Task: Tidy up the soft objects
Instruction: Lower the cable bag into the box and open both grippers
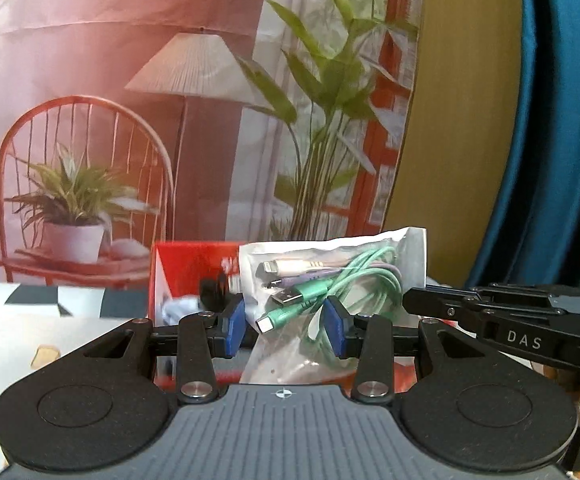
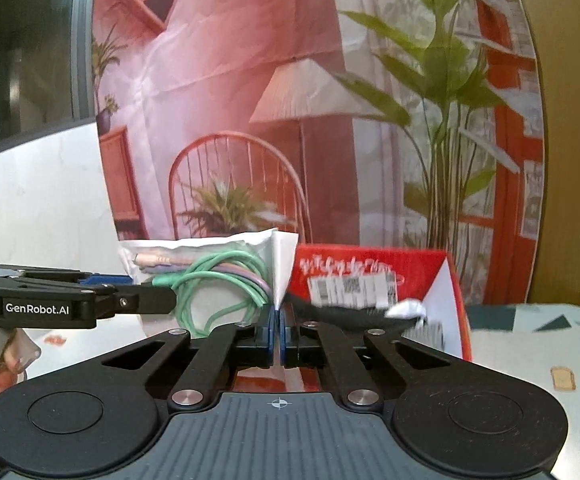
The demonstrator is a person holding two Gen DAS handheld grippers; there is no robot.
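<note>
My right gripper is pinched fully closed on the folded edge of the clear cable bag, while my left gripper clamps the bag's body at a middling width between its blue pads; the bag hangs above the table, in front of the red box. I judge this the carry step; next, both hands must travel together to the box opening. The box interior is blurred and partly hidden.

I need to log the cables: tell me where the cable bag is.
The cable bag is held up between both claws, in front of the red box: left claw around its middle, right claw pinching its edge.
</note>
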